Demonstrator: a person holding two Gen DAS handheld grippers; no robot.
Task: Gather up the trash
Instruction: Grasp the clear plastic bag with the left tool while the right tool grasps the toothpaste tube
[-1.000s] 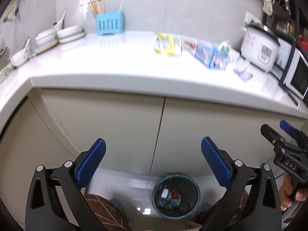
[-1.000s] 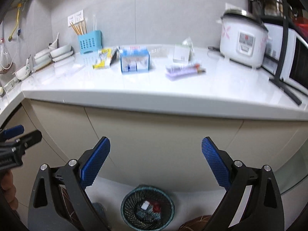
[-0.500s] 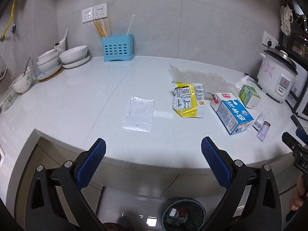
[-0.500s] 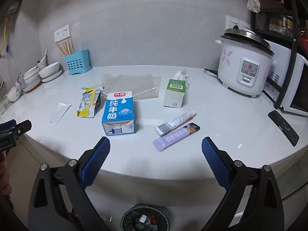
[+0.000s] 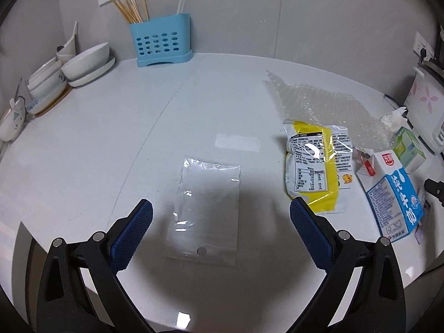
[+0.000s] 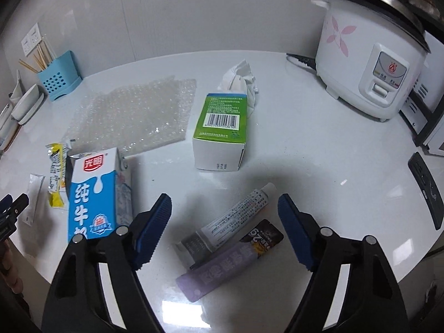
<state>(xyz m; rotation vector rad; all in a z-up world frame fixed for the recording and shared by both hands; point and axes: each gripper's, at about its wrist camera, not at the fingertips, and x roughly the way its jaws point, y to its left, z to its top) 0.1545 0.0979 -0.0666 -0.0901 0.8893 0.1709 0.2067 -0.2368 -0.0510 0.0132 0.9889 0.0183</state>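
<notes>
The left gripper [image 5: 221, 216] hangs spread wide and empty above a clear plastic bag [image 5: 206, 212] lying flat on the white desk [image 5: 111, 127], with a yellow snack wrapper [image 5: 319, 166] and a blue milk carton [image 5: 394, 194] lying further to its right. The right gripper [image 6: 224, 211], jaws apart though they have just been closing in, holds nothing and hovers over a white tube [image 6: 230, 222] and a purple sachet [image 6: 230, 266] lying side by side. Behind these stand a green box [image 6: 222, 127], crumpled tissue [image 6: 241, 77] and bubble wrap [image 6: 133, 113].
</notes>
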